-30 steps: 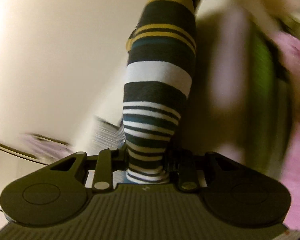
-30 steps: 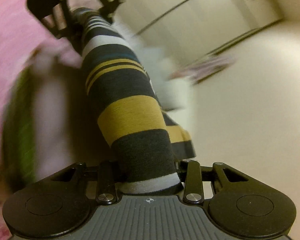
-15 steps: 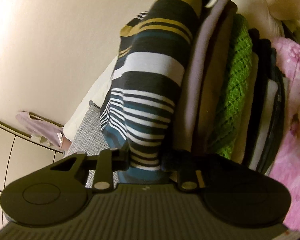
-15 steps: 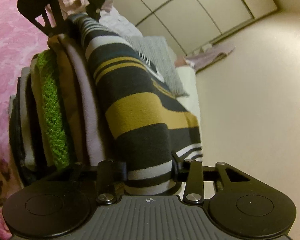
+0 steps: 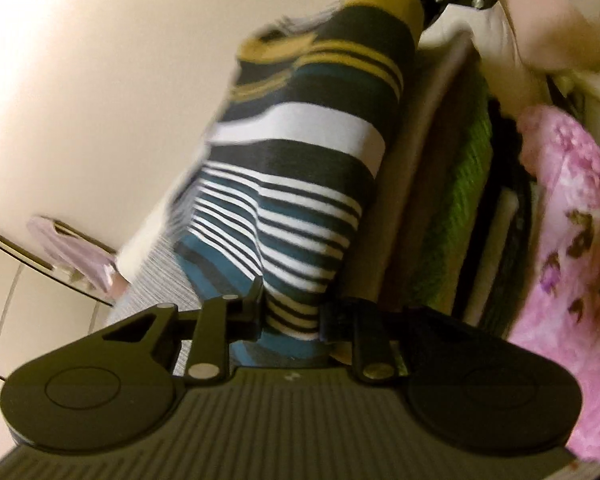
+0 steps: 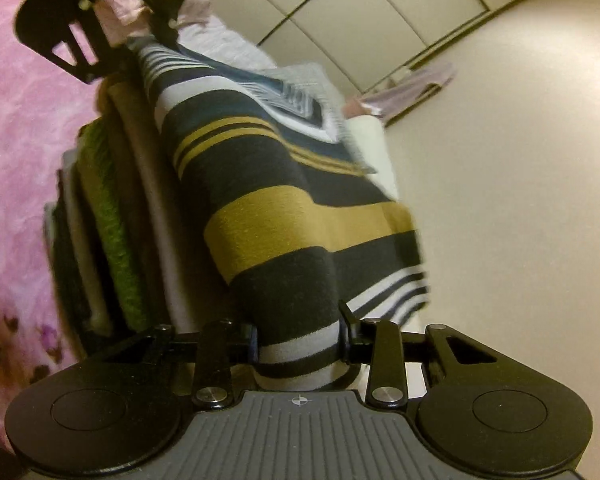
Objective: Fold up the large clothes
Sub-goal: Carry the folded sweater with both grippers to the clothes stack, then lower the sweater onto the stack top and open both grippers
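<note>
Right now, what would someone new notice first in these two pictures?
The folded garment with dark, mustard, white and teal stripes fills the middle, clamped at one end by the right gripper and at the other by the left gripper. Beside it lies a stack of folded clothes with a bright green knit, on a pink floral bedspread.

Striped garment [image 5: 300,184] lies against clothes stack [image 5: 460,208].

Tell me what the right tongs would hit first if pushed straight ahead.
The striped garment they already clamp; it fills the line ahead. Beyond it, probably the left tongs gripping its far end, though depth is unclear.
</note>
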Available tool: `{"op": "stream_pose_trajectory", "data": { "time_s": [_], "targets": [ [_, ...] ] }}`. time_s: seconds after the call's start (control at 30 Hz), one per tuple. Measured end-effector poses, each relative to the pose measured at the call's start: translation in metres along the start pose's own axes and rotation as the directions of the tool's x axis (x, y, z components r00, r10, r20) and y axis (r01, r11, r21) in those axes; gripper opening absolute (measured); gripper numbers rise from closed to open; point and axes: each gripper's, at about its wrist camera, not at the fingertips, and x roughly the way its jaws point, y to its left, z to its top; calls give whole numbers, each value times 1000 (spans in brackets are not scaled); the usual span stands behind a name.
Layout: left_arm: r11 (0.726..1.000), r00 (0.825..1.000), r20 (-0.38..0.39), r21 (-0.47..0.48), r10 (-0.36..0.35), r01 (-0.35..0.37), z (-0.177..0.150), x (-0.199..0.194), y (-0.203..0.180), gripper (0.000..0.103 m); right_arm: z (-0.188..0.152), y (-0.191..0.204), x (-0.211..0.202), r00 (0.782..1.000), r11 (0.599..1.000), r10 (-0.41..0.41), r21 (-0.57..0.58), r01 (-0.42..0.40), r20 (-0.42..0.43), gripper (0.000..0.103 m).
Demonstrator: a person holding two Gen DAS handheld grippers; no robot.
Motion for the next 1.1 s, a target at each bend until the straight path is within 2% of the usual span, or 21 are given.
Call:
{"op": "stream_pose_trajectory", "data": {
  "time_s": [0.1,0.2,0.33,0.47,0.57,0.63,0.7,0.77,0.83,0.9,1.0,1.1],
  "targets": [
    [999,999,-3,15,33,-33,-1,5,-6,20,2,6,15,1000,1000,-18,0,18,-20,32],
    [1000,1000,-10,6,24,-24,4,2,6,20,4,1,8,1000,1000,-22,8,22,1,35],
    [999,1000,4,29,24,-24,6,10,2,21,7,4,5,1000,1000,-22,-5,22,-10,41],
    [1000,1000,4,4,25,-25,-3,5,-9,21,26,-5,-9,1000,997,17,80,-17,-2,46],
    [1000,1000,6,-9,26,-26,-4,4,-16,21,41,-22,-38,994,980,48,187,-66,101,46],
    [1000,1000,8,-12,27,-27,-2,1,-18,21,49,-40,-49,985,961,42,263,-85,166,46],
    [999,1000,9,-23,26,-25,-1,-1,-18,21,57,-57,-42,983,935,27,344,-90,183,46],
    [999,1000,6,-28,25,-25,-1,-3,-19,21,56,-74,-17,987,879,55,461,-120,153,46],
    [999,1000,2,-35,22,-22,-1,-4,-18,21,41,-83,12,988,807,118,571,-152,96,46],
    [998,1000,-6,-57,3,-4,-1,-9,-15,22,28,-81,22,981,749,167,634,-191,97,46],
    [990,999,-16,-130,-52,49,-7,-26,-3,26,24,-75,21,982,734,159,653,-187,102,46],
    [960,998,15,-270,-69,70,-16,-50,18,26,25,-75,28,981,708,164,680,-191,105,46]
  ]
}}
